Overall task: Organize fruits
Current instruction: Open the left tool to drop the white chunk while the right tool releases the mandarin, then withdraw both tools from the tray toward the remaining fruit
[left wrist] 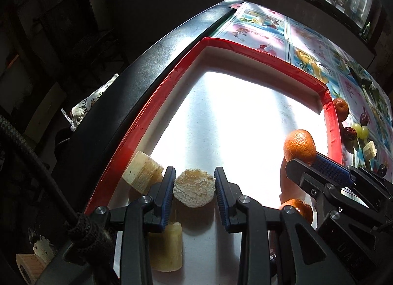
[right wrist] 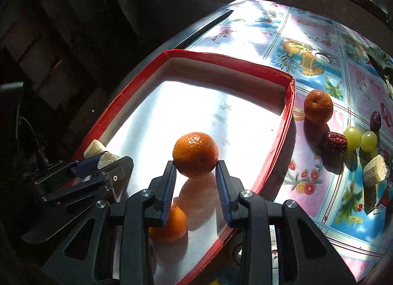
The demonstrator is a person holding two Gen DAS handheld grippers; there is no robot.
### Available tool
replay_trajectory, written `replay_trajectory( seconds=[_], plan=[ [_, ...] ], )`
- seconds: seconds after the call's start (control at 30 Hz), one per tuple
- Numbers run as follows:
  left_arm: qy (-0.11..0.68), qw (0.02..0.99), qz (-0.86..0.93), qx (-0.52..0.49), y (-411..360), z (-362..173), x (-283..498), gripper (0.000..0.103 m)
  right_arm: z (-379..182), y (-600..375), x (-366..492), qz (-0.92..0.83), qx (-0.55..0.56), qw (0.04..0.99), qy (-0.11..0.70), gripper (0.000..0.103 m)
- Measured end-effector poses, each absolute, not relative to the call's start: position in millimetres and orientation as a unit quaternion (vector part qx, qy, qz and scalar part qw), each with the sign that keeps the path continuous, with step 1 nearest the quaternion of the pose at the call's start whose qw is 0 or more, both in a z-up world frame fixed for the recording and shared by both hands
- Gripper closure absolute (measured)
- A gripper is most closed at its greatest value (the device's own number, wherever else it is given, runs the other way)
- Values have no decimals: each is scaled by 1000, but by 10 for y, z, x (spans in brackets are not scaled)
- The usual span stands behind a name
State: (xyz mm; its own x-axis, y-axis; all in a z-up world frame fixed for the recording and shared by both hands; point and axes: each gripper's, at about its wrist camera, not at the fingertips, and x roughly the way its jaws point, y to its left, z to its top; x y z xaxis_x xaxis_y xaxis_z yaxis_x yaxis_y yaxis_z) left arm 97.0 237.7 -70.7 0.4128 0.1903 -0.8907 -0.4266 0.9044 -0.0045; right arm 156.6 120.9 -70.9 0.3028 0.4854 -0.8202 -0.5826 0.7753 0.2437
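The patterned tablecloth (right wrist: 319, 46) carries everything, and the red-rimmed tray (right wrist: 228, 62) with its white floor lies along its left edge. Loose fruit waits on the cloth just outside the tray's right rim: an orange (right wrist: 318, 106), two dark red dates (right wrist: 334, 142), two green grapes (right wrist: 352, 137) and a pale cut chunk (right wrist: 374, 169).

Over the tray, the right gripper (right wrist: 196, 175) is clamped on a mandarin (right wrist: 195, 154) above the near right part of the floor, with a second mandarin (right wrist: 169, 223) lying below it. The left gripper (left wrist: 195, 187) is clamped on a fibrous yellowish round slice (left wrist: 194, 187) near the tray's near left edge.

Judged from this, both pieces are about to be set down. Doing it well means lowering each until it rests on the floor before the jaws part, the slice next to like pieces and the mandarin beside its twin, so the round fruit does not roll.

Only the left wrist view shows the two pale chunks already in the tray: one (left wrist: 142, 174) against the left rim, one (left wrist: 167, 248) under the gripper. Only the right wrist view shows the loose fruit clearly.
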Motion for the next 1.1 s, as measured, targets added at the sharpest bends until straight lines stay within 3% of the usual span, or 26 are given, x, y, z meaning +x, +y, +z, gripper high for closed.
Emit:
replay_trajectory(
  seconds=[0.3, 0.43, 1.1],
  plan=[
    [498, 837, 189, -127, 2349, -592, 869, 67, -527, 1016, 1454, 339, -31, 814, 471, 65],
    [483, 846, 188, -123, 2233, -469, 806, 51, -364, 751, 1323, 340, -2, 823, 456, 65],
    [455, 874, 152, -75, 1455, -139, 610, 38, -409, -813, 826, 251, 101, 844, 462, 62]
  ],
)
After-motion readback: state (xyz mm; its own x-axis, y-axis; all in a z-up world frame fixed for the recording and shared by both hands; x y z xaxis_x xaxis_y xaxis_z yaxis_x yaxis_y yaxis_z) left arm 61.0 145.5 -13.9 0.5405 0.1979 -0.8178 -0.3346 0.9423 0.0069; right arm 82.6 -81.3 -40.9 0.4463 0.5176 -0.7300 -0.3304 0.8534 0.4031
